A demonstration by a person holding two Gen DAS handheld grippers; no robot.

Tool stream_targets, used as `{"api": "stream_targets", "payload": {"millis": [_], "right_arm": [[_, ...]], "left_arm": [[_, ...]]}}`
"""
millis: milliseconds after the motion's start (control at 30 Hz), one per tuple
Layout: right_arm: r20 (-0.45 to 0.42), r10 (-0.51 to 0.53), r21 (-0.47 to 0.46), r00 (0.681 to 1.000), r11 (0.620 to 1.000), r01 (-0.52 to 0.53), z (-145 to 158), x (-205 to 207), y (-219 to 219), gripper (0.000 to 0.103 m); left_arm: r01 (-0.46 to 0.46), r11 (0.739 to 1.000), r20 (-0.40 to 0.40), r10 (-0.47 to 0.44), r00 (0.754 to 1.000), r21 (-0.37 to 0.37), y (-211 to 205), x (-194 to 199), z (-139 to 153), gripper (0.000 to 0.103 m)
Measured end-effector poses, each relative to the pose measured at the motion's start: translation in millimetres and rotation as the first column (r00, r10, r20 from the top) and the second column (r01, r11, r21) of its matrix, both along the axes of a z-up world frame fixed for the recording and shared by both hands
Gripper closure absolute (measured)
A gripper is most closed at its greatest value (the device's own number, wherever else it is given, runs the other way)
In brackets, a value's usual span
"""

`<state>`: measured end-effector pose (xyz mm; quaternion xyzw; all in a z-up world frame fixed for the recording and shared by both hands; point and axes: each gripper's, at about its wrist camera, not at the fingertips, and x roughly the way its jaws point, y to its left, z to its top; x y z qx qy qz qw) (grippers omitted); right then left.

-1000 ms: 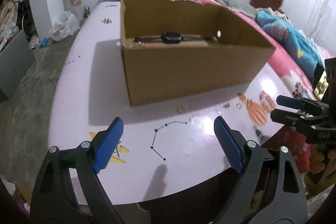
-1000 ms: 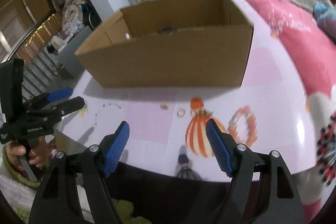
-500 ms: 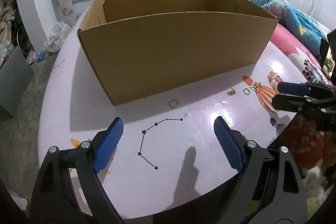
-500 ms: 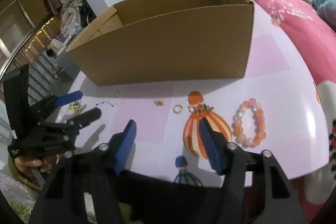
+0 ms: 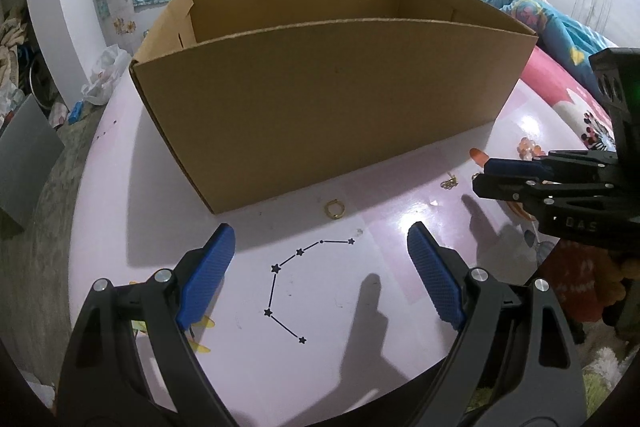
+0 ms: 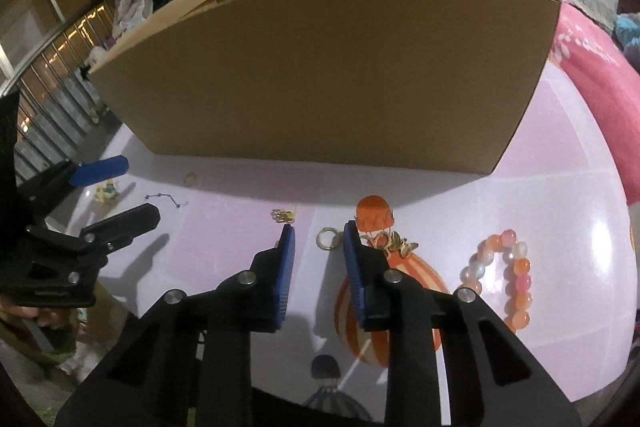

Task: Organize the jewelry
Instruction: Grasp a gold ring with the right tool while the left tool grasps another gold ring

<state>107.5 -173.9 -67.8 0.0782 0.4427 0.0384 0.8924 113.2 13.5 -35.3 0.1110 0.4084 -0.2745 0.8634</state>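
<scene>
A brown cardboard box (image 5: pixel 320 107) stands on the pink table (image 5: pixel 120 187); it also fills the right wrist view (image 6: pixel 320 67). A gold ring (image 5: pixel 334 208) lies in front of it, beyond my open, empty left gripper (image 5: pixel 320 251). My right gripper (image 6: pixel 319 233) is half closed, its jaws either side of a second gold ring (image 6: pixel 326 239) without touching it. Near it lie a small gold chain piece (image 6: pixel 283 215), a gold butterfly piece (image 6: pixel 394 242) and a pink-orange bead bracelet (image 6: pixel 500 279). The right gripper also shows in the left wrist view (image 5: pixel 486 175).
A black star-and-line constellation (image 5: pixel 296 279) and a balloon picture (image 6: pixel 376 215) are printed on the table. A pink bedspread (image 6: pixel 592 67) lies to the right. The table's near edge is just below both grippers. My left gripper also shows at the left (image 6: pixel 116 187).
Both grippers have moved lower and closer to the table and box. My right gripper's jaws have narrowed around the gold ring. The left gripper stays wide open.
</scene>
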Motion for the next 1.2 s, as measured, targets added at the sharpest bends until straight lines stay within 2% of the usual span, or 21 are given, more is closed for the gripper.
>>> {"api": "stream_targets", "payload": {"millis": [133,300,500,767,900,1133,1200], "right_arm": [[0.008,0.016,-0.046,1.000,0.999,-0.015,0.4,4.2,4.6,0.081],[0.009,0.037,-0.117,0.999,0.993,-0.036,-0.3,4.9,14.7,0.091],[0.006,0.039,-0.115,0.999,0.993,-0.038,1.4,2.8,20.0,0.092],[0.004,0.014,-0.080,1.000,0.997,-0.013,-0.5,-3.2,20.2,0.092],[0.007,0.011,-0.067,1.000,0.998,-0.011,-1.4,-3.3,19.6,0.092],[0.011,0.013,-0.054,1.000,0.998,-0.013,-3.3,-8.2,11.7,0.092],[0.013,0.012,-0.051,1.000,0.999,-0.012,-3.6,-10.0,9.1,0.092]], "left_arm": [[-0.001,1.000,-0.007,0.001,1.000,-0.004,-0.1,2.1,-1.6,0.019],[0.003,1.000,0.000,-0.003,1.000,-0.002,-0.8,2.3,-2.8,0.019],[0.026,1.000,0.015,-0.025,1.000,-0.016,-3.5,1.1,-1.9,0.023],[0.056,0.998,0.007,-0.056,0.998,-0.034,-12.2,8.9,-5.1,0.048],[0.078,0.997,0.023,-0.078,0.997,-0.006,-19.1,13.4,-6.9,0.059],[0.094,0.994,-0.011,-0.094,0.996,0.046,-24.1,19.0,-16.2,0.080],[0.093,0.994,0.002,-0.093,0.996,0.050,-23.4,16.8,-16.0,0.080]]}}
